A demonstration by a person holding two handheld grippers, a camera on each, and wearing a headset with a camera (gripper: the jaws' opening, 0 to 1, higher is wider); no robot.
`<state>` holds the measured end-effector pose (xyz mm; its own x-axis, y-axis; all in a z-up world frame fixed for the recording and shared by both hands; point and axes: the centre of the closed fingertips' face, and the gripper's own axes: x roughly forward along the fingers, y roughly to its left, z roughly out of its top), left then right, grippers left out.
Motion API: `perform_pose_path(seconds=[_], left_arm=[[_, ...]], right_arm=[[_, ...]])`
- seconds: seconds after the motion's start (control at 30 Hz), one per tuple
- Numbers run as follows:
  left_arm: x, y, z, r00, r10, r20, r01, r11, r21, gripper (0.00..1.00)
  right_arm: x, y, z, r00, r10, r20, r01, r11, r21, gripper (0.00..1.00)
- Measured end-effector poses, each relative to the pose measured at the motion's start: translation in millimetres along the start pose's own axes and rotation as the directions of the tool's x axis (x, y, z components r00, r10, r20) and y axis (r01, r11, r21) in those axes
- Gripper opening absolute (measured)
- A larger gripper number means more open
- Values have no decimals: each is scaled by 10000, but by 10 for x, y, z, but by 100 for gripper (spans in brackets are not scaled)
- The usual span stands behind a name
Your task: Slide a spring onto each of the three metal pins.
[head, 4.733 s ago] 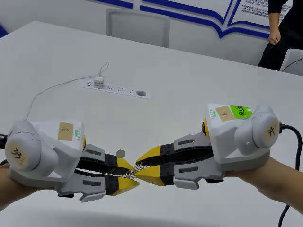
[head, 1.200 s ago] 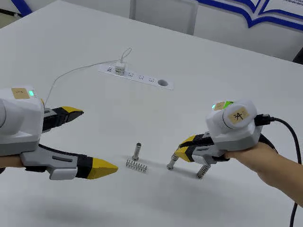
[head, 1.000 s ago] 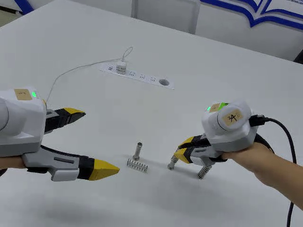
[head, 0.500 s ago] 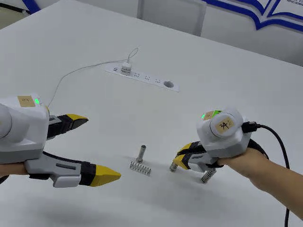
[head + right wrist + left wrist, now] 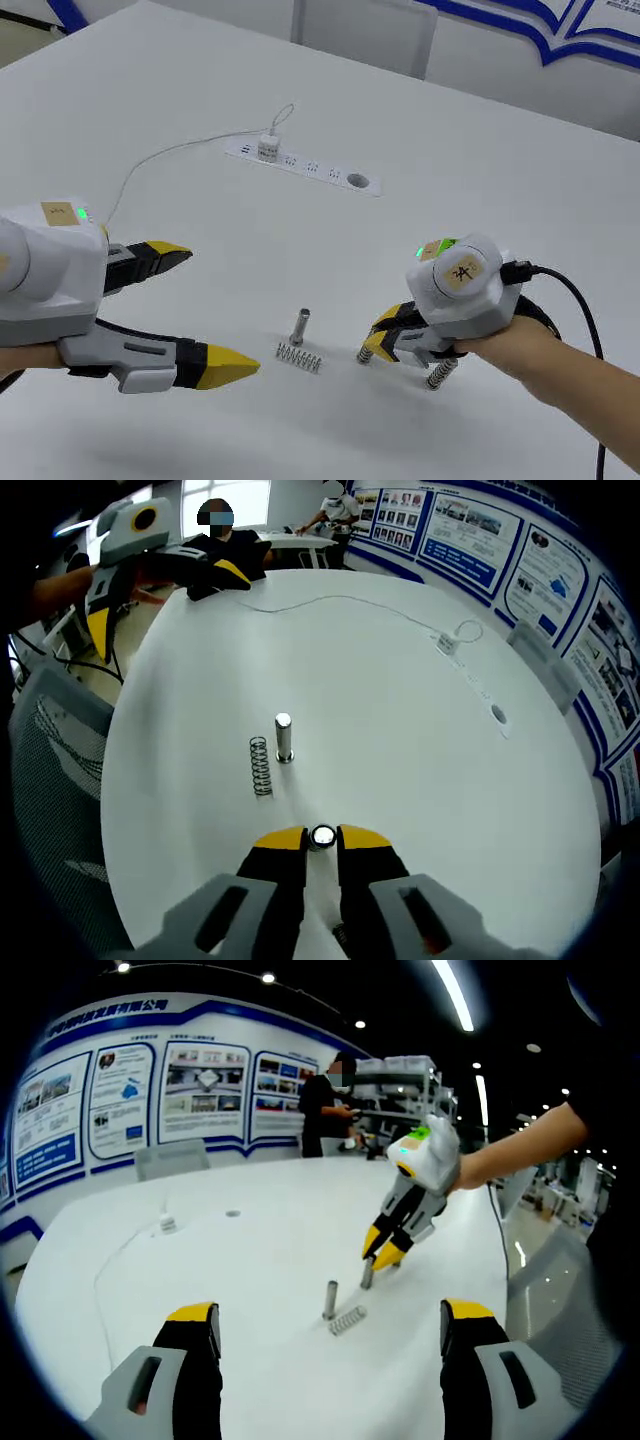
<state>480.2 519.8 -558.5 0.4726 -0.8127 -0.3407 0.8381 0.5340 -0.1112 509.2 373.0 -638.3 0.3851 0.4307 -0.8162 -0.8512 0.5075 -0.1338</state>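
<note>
A bare metal pin (image 5: 299, 326) stands upright mid-table, and a loose spring (image 5: 298, 357) lies flat just in front of it. To their right, my right gripper (image 5: 383, 338) is closed around a pin carrying a spring (image 5: 366, 353); its round top (image 5: 322, 836) sits between the yellow fingertips. Another sprung pin (image 5: 438, 373) stands under that gripper's body. My left gripper (image 5: 205, 305) hovers left of the loose spring, open wide and holding nothing. Its own view has the bare pin (image 5: 329, 1300), the loose spring (image 5: 347, 1320) and the right gripper (image 5: 385, 1250) ahead.
A white power strip (image 5: 310, 168) with a plugged charger and thin cable lies at the back of the white table (image 5: 450, 200). A black cable (image 5: 585, 330) trails from the right gripper. A grey chair (image 5: 360, 30) stands behind the table. A person (image 5: 322, 1110) stands far off.
The two grippers, earlier tip to tip around a spring, are apart. Over the last second the right gripper rolled and edged left while holding the sprung pin; the left stayed open.
</note>
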Motion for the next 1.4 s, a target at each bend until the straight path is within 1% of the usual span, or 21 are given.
perform_pose_path(seconds=[0.07,0.2,0.43,0.53,0.6,0.7,0.8,0.87,0.97,1.03,1.13,1.23,1.4], left_arm=[[-3,-3,18,10000,-33,24,33,10000,8,92],[-1,-10,49,10000,-52,73,51,9999,96,92],[6,-40,102,9998,-158,128,155,9996,234,92],[-1,-46,128,9997,-175,194,170,9995,266,91],[-8,-46,139,9996,-168,245,161,9995,280,91],[-21,-35,126,9995,-152,276,146,9996,243,91],[-16,-15,88,9997,-136,193,132,9997,200,90],[-12,-7,85,9997,-127,216,123,9998,173,90],[-11,-3,90,9994,-157,312,153,9998,122,90],[-12,3,79,9993,-172,325,169,9998,85,90],[-17,16,19,9997,-181,182,180,9998,16,90],[-28,23,-28,9998,-173,84,174,9998,-41,89],[-48,26,-89,9999,-156,-49,156,9998,-111,88]], right_arm=[[-30,-1,22,10000,10,95,-10,10000,32,14],[-89,-9,74,9995,-87,291,84,9999,97,14],[-182,47,165,9979,-132,626,129,9999,52,14],[-192,91,196,9977,-21,681,28,9999,-98,14],[-194,122,218,9977,43,683,-21,9995,-319,15],[-189,164,265,9974,102,716,-67,9987,-498,15],[-160,223,340,9965,234,801,-179,9975,-677,15],[-143,262,383,9959,324,849,-261,9969,-741,16],[-96,367,446,9946,525,900,-442,9948,-913,16],[-61,440,460,9937,687,881,-597,9931,-1014,16],[25,574,463,9923,979,762,-880,9885,-1230,16],[110,638,445,9918,1136,586,-1045,9846,-1402,16],[252,628,375,9931,1156,217,-1108,9811,-1589,16]])
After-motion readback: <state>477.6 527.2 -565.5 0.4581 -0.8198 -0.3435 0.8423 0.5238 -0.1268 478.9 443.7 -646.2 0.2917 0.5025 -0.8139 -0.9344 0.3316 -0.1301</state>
